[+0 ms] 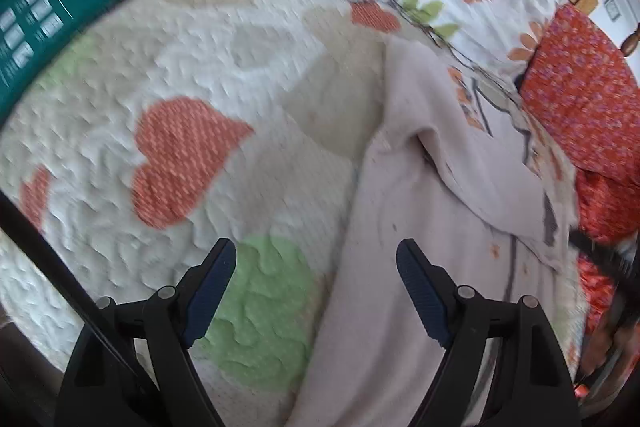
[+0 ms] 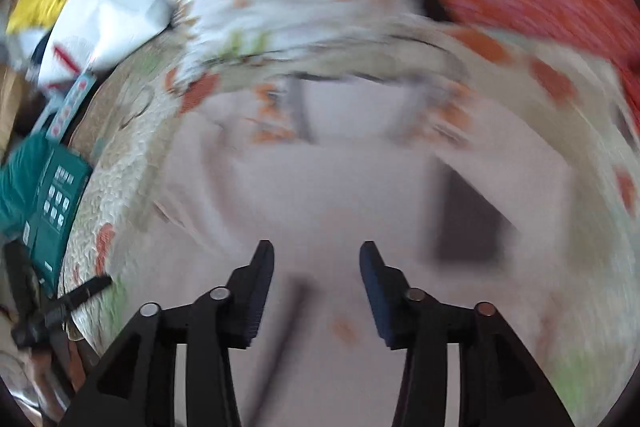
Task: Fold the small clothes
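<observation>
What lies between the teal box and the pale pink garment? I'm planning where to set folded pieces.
Only bare quilted bedspread with heart and dot patches separates the teal box from the pale pink garment, seen in the left wrist view.

Pale pinkish-beige small garment [image 1: 420, 227]; white quilted bedspread [image 1: 200, 75] with orange hearts, green circles; red floral cushion [image 1: 580, 95] at three o'clock.

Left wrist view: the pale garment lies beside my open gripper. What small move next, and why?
Probably shift the left gripper a little toward the pale pink garment and close on its near long edge. The jaws stand open and empty, half over the heart-patterned quilt, and the edge runs just inside the right-hand finger. The right gripper is also open, above the same garment; that view is blurred.
</observation>
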Motion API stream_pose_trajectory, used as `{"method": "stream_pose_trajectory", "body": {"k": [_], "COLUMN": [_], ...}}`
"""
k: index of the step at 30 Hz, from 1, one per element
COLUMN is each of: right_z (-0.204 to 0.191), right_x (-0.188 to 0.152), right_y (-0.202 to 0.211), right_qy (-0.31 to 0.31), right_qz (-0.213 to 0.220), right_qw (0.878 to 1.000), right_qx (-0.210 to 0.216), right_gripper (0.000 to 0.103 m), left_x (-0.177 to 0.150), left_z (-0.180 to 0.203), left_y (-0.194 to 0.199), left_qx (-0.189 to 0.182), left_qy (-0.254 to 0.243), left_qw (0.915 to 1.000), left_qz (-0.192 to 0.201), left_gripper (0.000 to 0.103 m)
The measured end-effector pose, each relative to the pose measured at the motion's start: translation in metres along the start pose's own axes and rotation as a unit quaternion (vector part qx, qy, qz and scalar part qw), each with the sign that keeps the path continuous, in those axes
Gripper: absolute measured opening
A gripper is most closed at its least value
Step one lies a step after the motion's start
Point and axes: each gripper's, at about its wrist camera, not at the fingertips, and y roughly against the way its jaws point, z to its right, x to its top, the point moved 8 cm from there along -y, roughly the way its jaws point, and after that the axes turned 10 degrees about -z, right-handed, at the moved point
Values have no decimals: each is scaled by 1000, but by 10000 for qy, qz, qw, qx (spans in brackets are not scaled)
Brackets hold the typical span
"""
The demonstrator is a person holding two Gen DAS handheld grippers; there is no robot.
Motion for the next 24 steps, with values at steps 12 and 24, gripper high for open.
{"method": "stream_pose_trajectory", "body": {"k": [12,24], "right_z": [115,49], "right_x": [-137,-203], "right_y": [-1,-11], "right_qy": [-1794,-1681], "right_qz": [158,-172], "right_qw": [9738,9377], "right_qx": [1390,3036], "right_gripper": [51,51], "left_x": [-67,-169], "left_z": [10,4], "left_y": [-9,-27], "left_qx": [-1188,-1862], "left_qy": [-106,245], "left_qw": [9924,9746], "left_qz": [-285,-1219], "left_gripper": [72,35]}}
